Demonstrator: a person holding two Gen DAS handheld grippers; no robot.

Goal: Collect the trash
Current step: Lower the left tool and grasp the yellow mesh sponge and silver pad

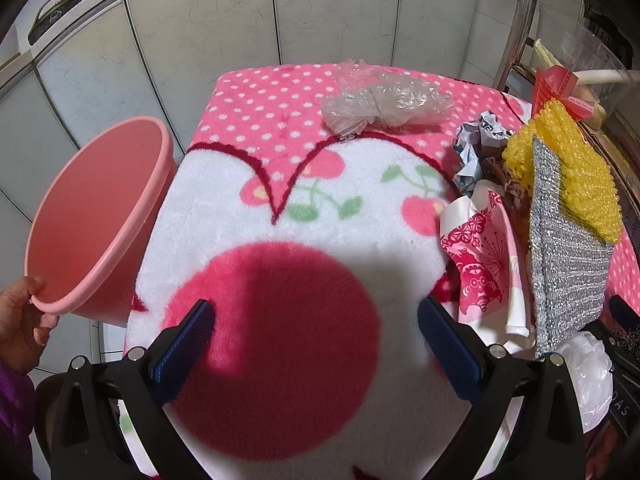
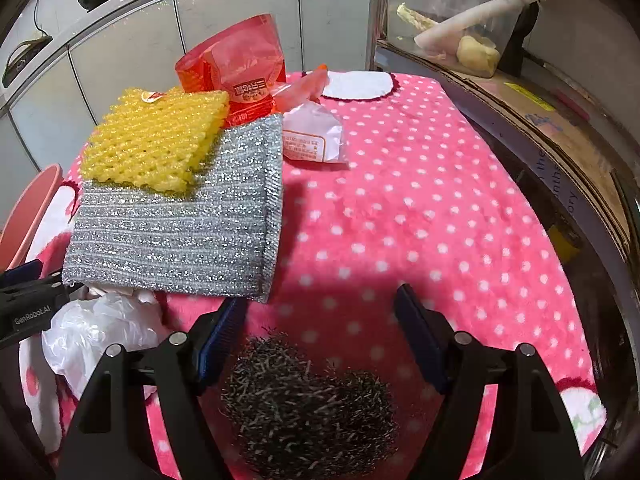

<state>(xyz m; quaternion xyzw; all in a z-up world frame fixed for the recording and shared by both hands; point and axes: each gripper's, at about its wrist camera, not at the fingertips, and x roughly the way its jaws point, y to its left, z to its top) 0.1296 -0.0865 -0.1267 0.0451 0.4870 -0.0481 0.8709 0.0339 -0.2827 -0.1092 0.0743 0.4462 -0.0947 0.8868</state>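
Left wrist view. The left tool (image 1: 316, 316) hangs over the blanket-covered surface (image 1: 280, 96), fingers spread and holding nothing. A hand (image 1: 20, 320) tilts a pink bucket (image 1: 96, 216) at the surface's left edge. A crumpled clear wrapper (image 1: 384, 100) lies ahead of the tool, beyond the bucket. The main trash heap, with a yellow mesh pad (image 1: 560, 176) on a silver cloth (image 1: 564, 276), lies to the tool's right.

Right wrist view. The right tool (image 2: 320, 312) is spread and empty. A dark scouring ball (image 2: 312, 400) lies between and just below its fingers, the nearest piece; this tool is better placed for it. The silver cloth (image 2: 176, 228) and a red bag (image 2: 236, 68) lie left of the ball, toward the bucket (image 2: 28, 212).
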